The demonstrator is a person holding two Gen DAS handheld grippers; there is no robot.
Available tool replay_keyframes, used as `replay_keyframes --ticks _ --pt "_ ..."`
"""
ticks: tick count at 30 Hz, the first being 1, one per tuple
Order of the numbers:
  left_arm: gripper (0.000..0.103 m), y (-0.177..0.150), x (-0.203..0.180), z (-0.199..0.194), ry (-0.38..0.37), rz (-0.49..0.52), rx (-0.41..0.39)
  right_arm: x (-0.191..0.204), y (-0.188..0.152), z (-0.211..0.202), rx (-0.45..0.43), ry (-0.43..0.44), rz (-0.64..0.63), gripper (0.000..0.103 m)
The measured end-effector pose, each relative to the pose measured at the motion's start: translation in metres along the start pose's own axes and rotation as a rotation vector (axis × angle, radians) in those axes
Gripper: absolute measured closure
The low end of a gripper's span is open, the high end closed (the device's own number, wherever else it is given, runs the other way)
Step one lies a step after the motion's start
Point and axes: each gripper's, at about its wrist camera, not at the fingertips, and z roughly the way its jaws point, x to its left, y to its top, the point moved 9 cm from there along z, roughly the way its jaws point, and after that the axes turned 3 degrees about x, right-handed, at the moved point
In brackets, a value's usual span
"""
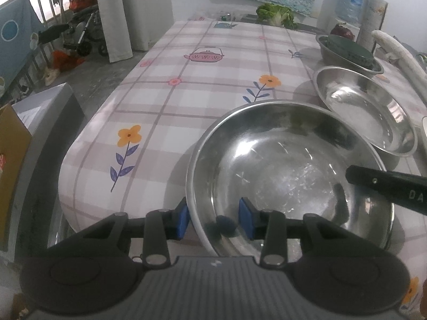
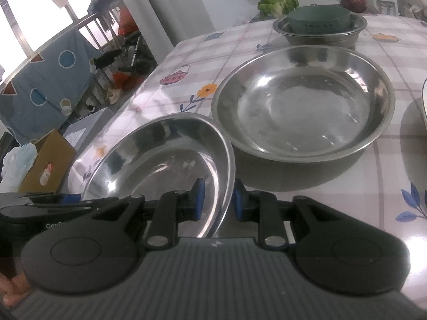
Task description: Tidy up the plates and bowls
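Observation:
A steel bowl (image 1: 288, 170) sits at the near table corner; it also shows in the right wrist view (image 2: 165, 157). My left gripper (image 1: 213, 217) straddles its near-left rim, blue pads on either side with a gap, so it is open. My right gripper (image 2: 217, 200) straddles the same bowl's right rim, pads close to the metal; I cannot tell whether they pinch it. Its finger (image 1: 387, 186) reaches over the bowl in the left wrist view. A second steel bowl (image 2: 304, 104) stands just behind, also in the left wrist view (image 1: 365, 112). Farther back a steel bowl (image 2: 320, 33) holds a green dish (image 2: 319, 18).
The table has a plaid flowered cloth (image 1: 202, 90). Lettuce (image 2: 277, 4) and a purple vegetable (image 2: 352, 2) lie at the far end. A cardboard box (image 2: 45, 165) and grey box (image 1: 48, 112) stand beside the table's left edge. A white rim (image 2: 423, 101) shows at far right.

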Motion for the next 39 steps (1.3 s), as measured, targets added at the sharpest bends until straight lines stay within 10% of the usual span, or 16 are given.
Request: replay_keyframes --ticks 39 --pt "0.06 0.0042 -0.0018 0.0004 -0.002 0.004 -0.012 0.0048 0.0001 0.0038 0.003 -0.007 0.001 0.081"
